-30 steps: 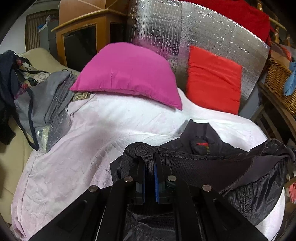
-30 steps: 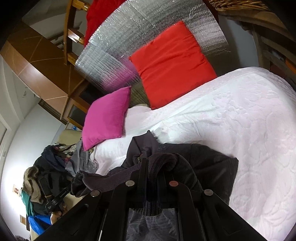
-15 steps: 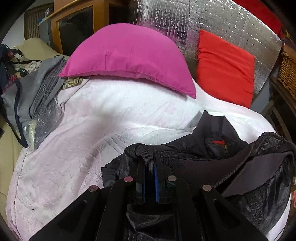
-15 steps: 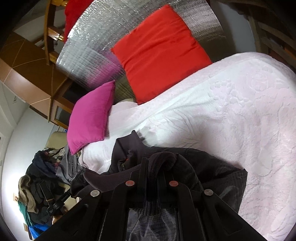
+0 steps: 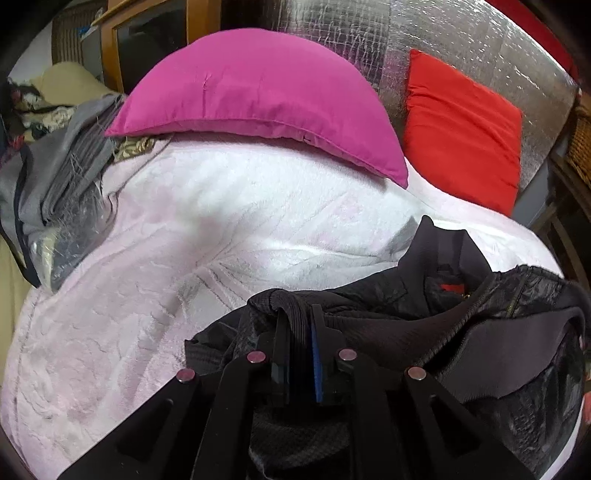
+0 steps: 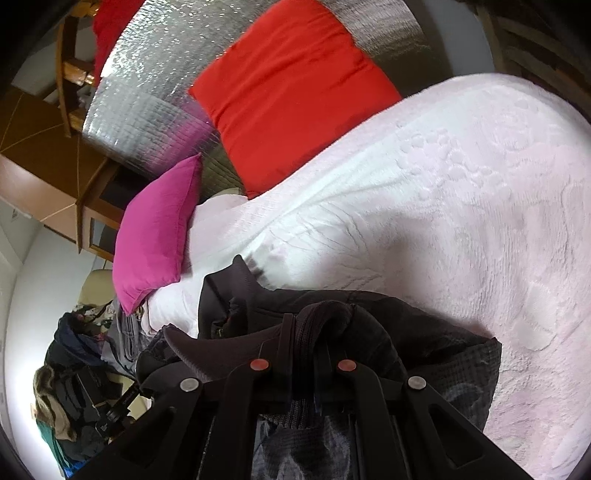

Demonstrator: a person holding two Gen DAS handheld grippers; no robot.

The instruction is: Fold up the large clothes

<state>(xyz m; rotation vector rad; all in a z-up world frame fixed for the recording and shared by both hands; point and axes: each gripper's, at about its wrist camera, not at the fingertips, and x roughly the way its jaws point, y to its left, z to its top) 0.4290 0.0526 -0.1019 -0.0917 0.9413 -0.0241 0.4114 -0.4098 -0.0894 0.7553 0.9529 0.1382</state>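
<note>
A black jacket (image 5: 436, 306) with a ribbed hem and a red label inside the collar lies bunched on the pale pink bedspread (image 5: 184, 240). My left gripper (image 5: 298, 314) is shut on the jacket's ribbed edge and holds it just above the bed. In the right wrist view the jacket (image 6: 424, 343) fills the lower middle, and my right gripper (image 6: 306, 325) is shut on another part of its ribbed edge. The jacket's collar (image 6: 236, 284) points toward the pillows.
A magenta pillow (image 5: 258, 96) and a red pillow (image 5: 461, 129) lean on a silver foil panel (image 5: 369, 44) at the bed's head. Grey clothes (image 5: 59, 177) lie at the bed's left edge. More clothes pile beside the bed (image 6: 74, 387). Wooden furniture (image 5: 155, 33) stands behind.
Both grippers have moved forward toward the pillows with the jacket, which now lies further up the bed. Both grips stay shut on the ribbed edge.
</note>
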